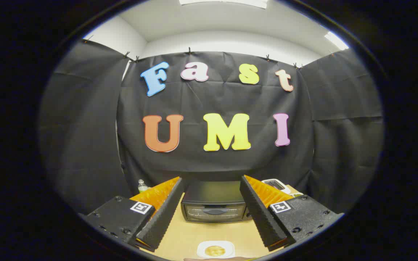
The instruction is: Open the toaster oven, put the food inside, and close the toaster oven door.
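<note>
None of the three jobs looks done yet. The toaster oven sits ahead of my gripper, between the two fingers and beyond them, and its door is closed. The food is a round golden thing on a small white plate, near me on the table, in front of the oven. My fingers are spread wide and hold nothing. I think I must open the door first, then put the food in, then close it. The table is light wood. A small bottle stands far left and a white thing far right. Black cloth hangs behind, with a white ceiling above.
</note>
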{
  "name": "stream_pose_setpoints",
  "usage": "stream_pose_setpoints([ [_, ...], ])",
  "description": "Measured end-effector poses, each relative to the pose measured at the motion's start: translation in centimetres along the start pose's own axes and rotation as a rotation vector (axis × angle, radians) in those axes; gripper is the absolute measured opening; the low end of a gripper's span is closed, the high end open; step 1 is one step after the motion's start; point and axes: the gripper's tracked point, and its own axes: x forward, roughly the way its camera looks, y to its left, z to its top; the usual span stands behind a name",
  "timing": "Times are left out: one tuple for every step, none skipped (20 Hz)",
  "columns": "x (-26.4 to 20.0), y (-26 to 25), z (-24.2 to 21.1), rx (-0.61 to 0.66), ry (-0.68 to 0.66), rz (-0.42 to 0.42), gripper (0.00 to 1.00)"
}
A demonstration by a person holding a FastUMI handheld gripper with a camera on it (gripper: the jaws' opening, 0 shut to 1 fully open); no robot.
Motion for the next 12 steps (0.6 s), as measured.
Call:
stream_pose_setpoints([
  [0.1, 0.4, -0.2, 0.000, 0.008, 0.007, 1.00],
  [0.2, 0.7, -0.3, -0.001, 0.017, 0.012, 1.00],
  [0.3, 0.6, -0.3, 0.000, 0.019, 0.008, 1.00],
  [0.4, 0.5, -0.1, -0.004, 0.016, 0.002, 1.00],
  [0.6, 0.4, 0.1, -0.005, 0.008, -0.004, 1.00],
  [0.9, 0.1, 0.3, -0.010, 0.004, -0.016, 1.00],
  [1.0, -0.3, 0.2, -0.010, 0.001, -0.025, 1.00],
  [1.2, -0.6, 0.2, -0.008, 0.003, -0.034, 1.00],
  [1.3, -0.6, 0.1, -0.004, 0.005, -0.036, 1.00],
  [1.5, -0.7, 0.2, -0.001, 0.000, -0.031, 1.00],
  [1.8, -0.8, 0.3, -0.005, 0.000, -0.031, 1.00],
  [2.1, -1.1, 0.2, 0.000, 0.007, -0.035, 1.00],
])
